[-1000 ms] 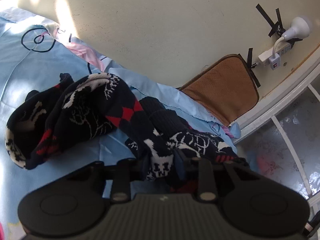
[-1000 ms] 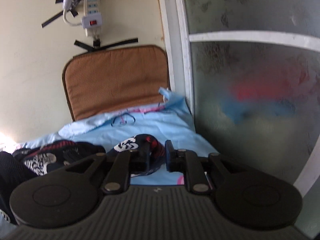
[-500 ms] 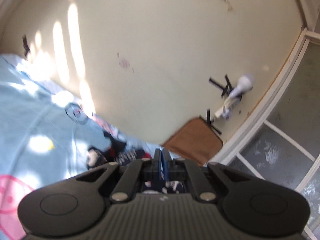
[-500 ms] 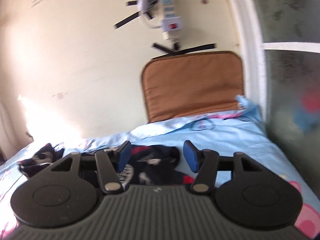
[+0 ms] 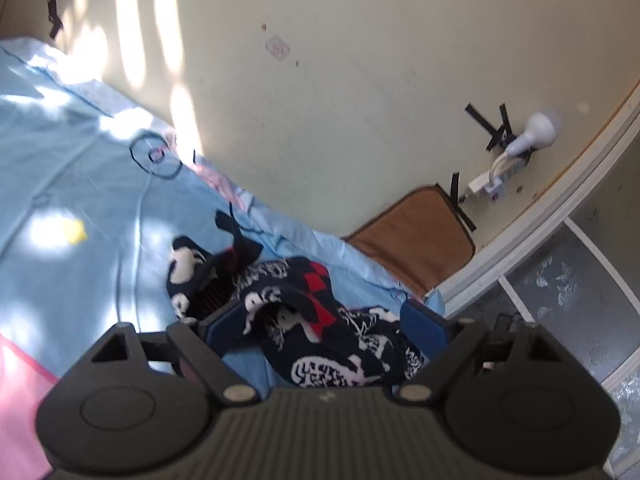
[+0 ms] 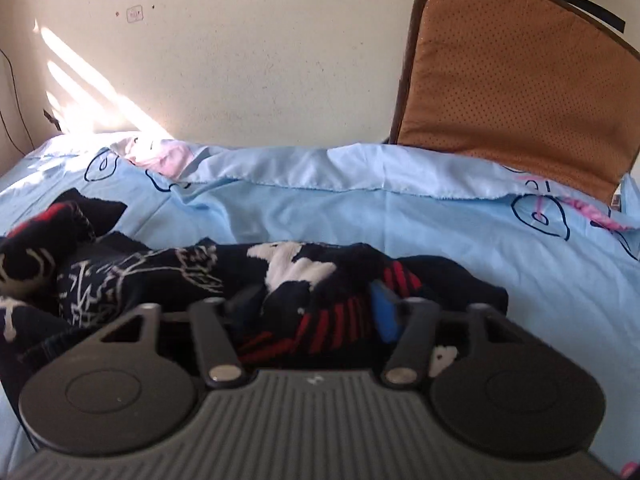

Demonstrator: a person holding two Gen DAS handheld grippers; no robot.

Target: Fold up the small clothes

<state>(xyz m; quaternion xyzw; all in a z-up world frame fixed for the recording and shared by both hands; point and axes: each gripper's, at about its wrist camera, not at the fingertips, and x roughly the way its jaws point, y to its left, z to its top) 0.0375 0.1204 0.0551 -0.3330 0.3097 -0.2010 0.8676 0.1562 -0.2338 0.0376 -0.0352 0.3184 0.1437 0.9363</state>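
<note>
The left gripper (image 5: pixel 326 326) is seen opening, its jaws wide apart with dark patterned socks (image 5: pixel 320 320) bunched between them, unpressed. The right gripper (image 6: pixel 316 304) is closing, knit already bunched between its jaws. The socks (image 6: pixel 208 272) are spread in a heap on the near part of the light blue sheet (image 6: pixel 360 216), before a brown cushion (image 6: pixel 512 76) at the far wall. The knit is judged soft, light and limp, best pinched at a cuff or toe. No legible writing is found.
</note>
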